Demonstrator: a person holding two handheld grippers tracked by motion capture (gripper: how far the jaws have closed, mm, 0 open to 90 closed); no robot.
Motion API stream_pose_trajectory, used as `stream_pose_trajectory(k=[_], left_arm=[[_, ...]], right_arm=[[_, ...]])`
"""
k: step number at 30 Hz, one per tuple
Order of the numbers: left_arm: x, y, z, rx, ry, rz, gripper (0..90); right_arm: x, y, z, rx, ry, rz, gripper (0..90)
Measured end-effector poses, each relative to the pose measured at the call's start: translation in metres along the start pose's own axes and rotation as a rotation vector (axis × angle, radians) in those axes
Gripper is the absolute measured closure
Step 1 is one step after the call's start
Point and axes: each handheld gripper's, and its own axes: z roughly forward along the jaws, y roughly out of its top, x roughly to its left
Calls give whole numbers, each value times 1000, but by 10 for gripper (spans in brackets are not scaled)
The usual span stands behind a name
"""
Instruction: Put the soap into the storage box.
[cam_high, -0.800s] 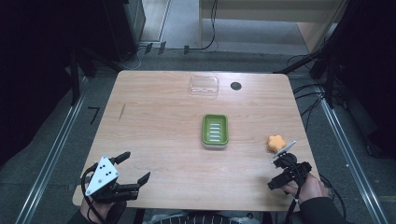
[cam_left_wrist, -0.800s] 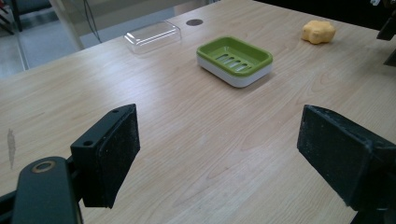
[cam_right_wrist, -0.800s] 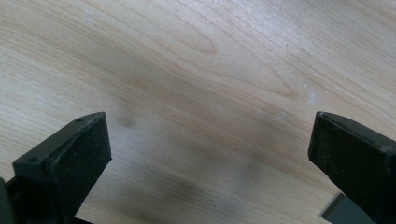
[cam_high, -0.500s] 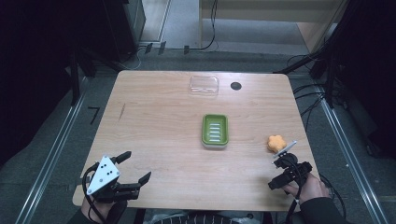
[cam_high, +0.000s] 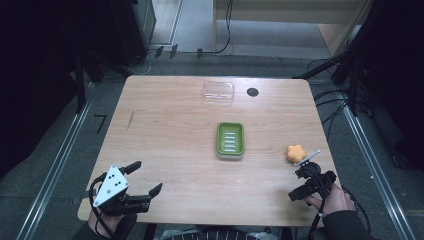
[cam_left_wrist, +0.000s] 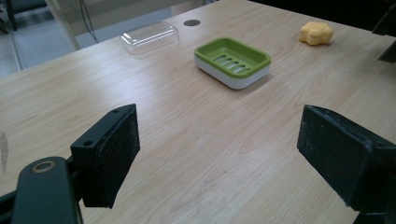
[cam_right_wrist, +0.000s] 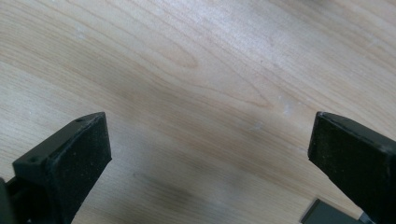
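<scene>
No writing can be read on anything here; your right hand-held gripper (cam_high: 306, 180) sits at the near right edge of the surface (cam_high: 170, 130) with its jaws spread wide and nothing between them, only bare wood beneath; the orange sponge (cam_high: 295, 152) lies just beyond it, apart from it; your left hand-held gripper (cam_high: 145, 179) rests at the near left corner, likewise wide open and empty; the green soap dish (cam_high: 230, 139) stands mid-surface.
</scene>
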Motion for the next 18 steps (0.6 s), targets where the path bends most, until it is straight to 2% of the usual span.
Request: stream_pose_trajectory(k=[7,8,14,18], left_arm=[[2,-1,1,10,3,-7,136],[3,-2,1,20,4,-4,136],[6,-4,-1,1,9,-24,136],[5,-2,2,13,-3,-13,136]], right_arm=[[-2,9,-4,-36,-5,8,0],[-3,15,-5,-51,-7,15,0],[-2,31,-7,-75,-17,14,0],[-3,33,-8,-85,-13,24,0]])
